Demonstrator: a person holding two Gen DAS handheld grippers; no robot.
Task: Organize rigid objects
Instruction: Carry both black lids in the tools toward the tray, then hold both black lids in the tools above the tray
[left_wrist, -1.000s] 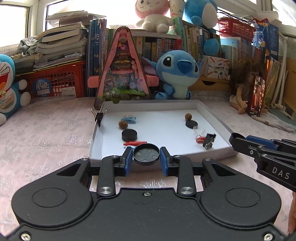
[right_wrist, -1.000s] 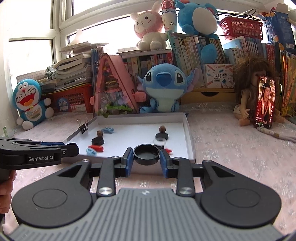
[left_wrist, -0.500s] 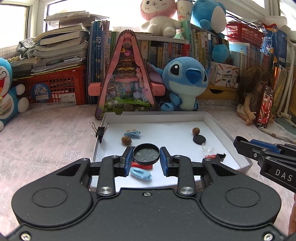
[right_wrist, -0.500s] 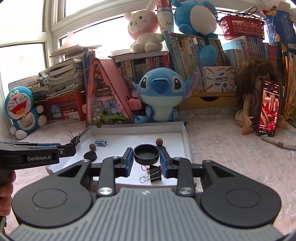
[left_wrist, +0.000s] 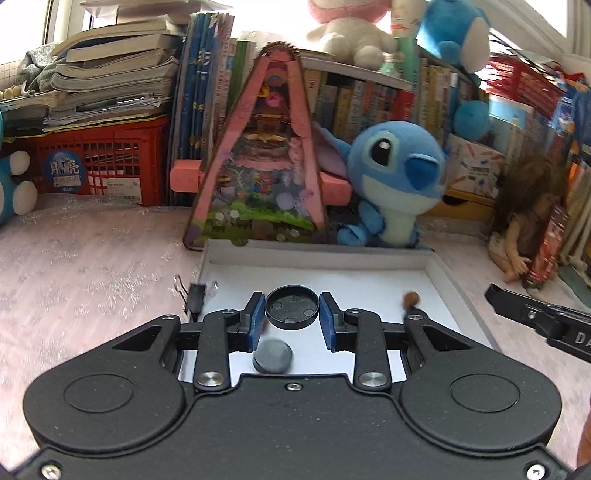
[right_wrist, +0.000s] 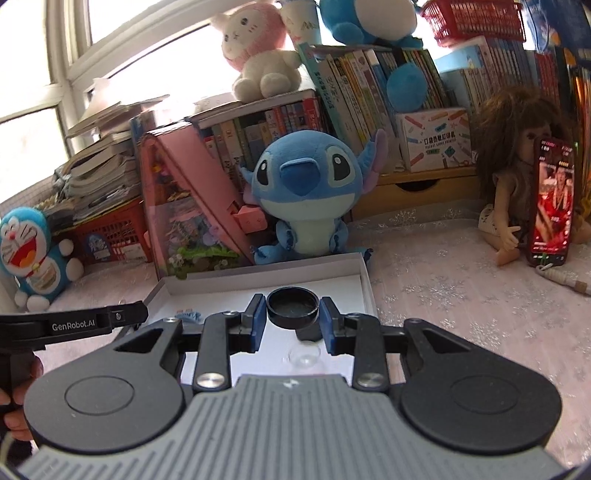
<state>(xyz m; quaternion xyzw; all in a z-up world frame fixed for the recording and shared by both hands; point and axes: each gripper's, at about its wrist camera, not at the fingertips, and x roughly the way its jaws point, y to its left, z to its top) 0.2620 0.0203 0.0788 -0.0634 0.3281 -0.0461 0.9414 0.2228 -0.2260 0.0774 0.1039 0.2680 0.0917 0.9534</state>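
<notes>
My left gripper (left_wrist: 291, 312) is shut on a shallow black round cap (left_wrist: 291, 305), its blue pads (left_wrist: 256, 318) pressed on either side. It hangs over the white tray (left_wrist: 317, 255). Below it in the tray lie a dark disc (left_wrist: 272, 355) and a brown nut (left_wrist: 411, 297). My right gripper (right_wrist: 292, 314) is shut on a second black round cap (right_wrist: 292, 306) over the same tray (right_wrist: 258, 276). A clear cap (right_wrist: 304, 356) and a blue hair clip (right_wrist: 188, 315) lie under it.
A black binder clip (left_wrist: 195, 295) sits on the tray's left rim. Behind the tray stand a pink triangular toy house (left_wrist: 266, 166), a blue plush (right_wrist: 303, 188), books and red baskets. A doll with a phone (right_wrist: 552, 199) sits to the right. A hand (right_wrist: 16, 402) grips the left handle.
Both grippers have moved forward from the tray's near edge to above its inside, each still holding its cap. The tray's loose items now sit lower in both views.
</notes>
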